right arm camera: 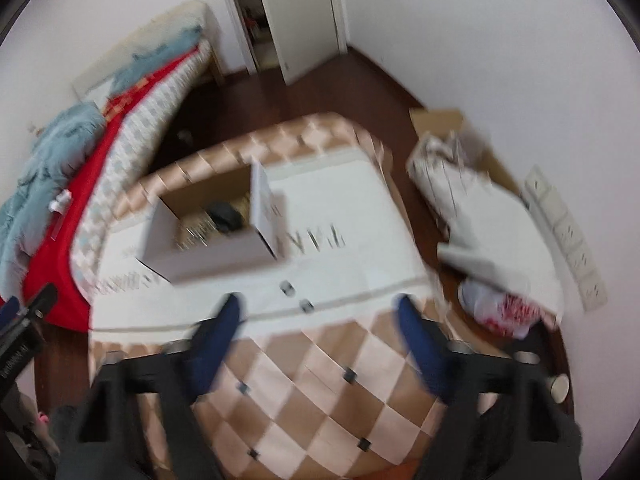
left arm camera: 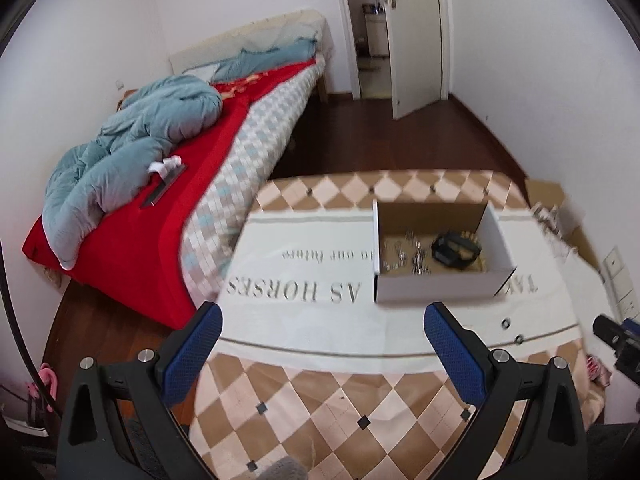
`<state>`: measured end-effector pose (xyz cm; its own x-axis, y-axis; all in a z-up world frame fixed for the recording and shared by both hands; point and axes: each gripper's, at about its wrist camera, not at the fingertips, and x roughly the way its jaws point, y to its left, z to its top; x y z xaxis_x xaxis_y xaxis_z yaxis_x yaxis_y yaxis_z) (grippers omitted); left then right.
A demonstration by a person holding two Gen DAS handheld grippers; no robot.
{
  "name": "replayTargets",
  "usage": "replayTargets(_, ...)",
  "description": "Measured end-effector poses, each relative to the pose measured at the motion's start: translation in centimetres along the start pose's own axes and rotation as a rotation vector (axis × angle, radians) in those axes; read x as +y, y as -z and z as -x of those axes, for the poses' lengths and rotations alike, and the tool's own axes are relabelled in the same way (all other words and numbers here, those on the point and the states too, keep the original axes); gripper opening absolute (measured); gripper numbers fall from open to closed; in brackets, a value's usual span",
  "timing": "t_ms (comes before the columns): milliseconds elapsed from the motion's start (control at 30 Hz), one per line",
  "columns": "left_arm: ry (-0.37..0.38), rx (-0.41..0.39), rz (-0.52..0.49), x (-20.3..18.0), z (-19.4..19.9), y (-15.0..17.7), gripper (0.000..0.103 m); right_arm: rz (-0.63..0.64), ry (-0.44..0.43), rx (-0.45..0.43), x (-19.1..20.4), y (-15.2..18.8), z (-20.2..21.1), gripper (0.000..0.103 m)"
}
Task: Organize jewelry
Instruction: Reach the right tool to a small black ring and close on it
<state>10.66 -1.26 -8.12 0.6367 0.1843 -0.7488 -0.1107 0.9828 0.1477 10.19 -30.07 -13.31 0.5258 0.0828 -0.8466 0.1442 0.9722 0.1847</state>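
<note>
We hold both grippers, left [left arm camera: 323,354] and right [right arm camera: 320,344], fingers spread and empty, above the checkered desk [left arm camera: 320,408]. Jewelry sits in the white cardboard box [left arm camera: 436,286]; two small rings [left arm camera: 512,330] lie beside it. Only the right view shows the paper cup [right arm camera: 559,387].

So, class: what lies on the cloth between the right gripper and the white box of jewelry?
Two small rings lie on the white cloth between the right gripper and the box, seen in the right wrist view.
</note>
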Motion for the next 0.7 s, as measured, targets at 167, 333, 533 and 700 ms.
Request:
replayTargets(167, -0.016, 0.039, -0.050, -2.5, -3.6, 1.5, 0.103, 0.026, -0.041, 0.061, -0.2, 1.9, -6.7, 0.063)
replayTargets(333, -0.061, 0.099, -0.105, -4.1, -7.1, 2.3, 0.103, 0.064, -0.018, 0.079, 1.2, 2.0, -11.2, 0.059)
replayTargets(533, -0.088, 0.135, -0.132, -4.9, -9.0, 2.4, 0.103, 0.150, 0.060, 0.093, 2.7, 2.4, -14.6, 0.039)
replayTargets(700, -0.063, 0.163, -0.136, -5.9, -9.9, 2.2, 0.103, 0.198, 0.071, 0.077, 3.3, 2.7, -14.8, 0.013)
